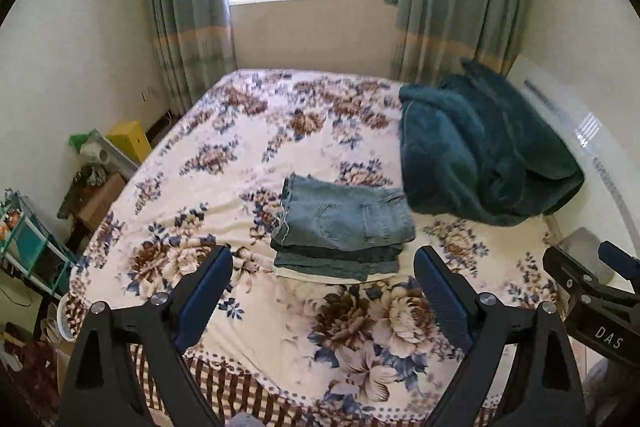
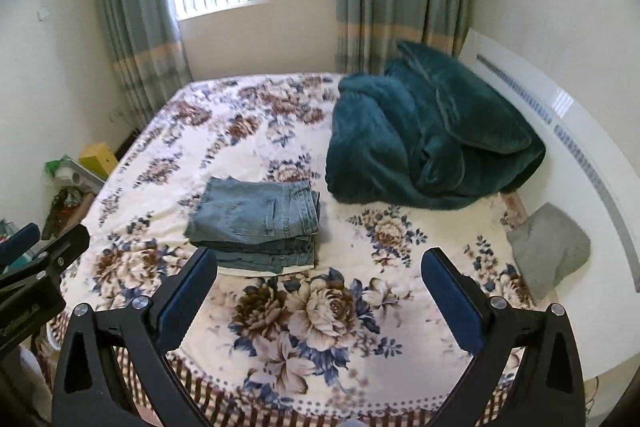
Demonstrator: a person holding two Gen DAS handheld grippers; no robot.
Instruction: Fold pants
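Folded blue jeans (image 1: 344,223) lie in a neat stack on the floral bedsheet (image 1: 248,307), also seen in the right wrist view (image 2: 256,223). My left gripper (image 1: 324,259) is open and empty, held above the near part of the bed, short of the jeans. My right gripper (image 2: 320,259) is open and empty, also short of the jeans and to their right. The right gripper shows at the right edge of the left wrist view (image 1: 592,275); the left gripper shows at the left edge of the right wrist view (image 2: 40,247).
A crumpled teal blanket (image 2: 424,147) lies at the back right of the bed. A grey cloth (image 2: 548,251) lies by the white headboard (image 2: 560,131). Boxes and shelves (image 1: 96,179) crowd the floor left of the bed. Curtains and a window are behind.
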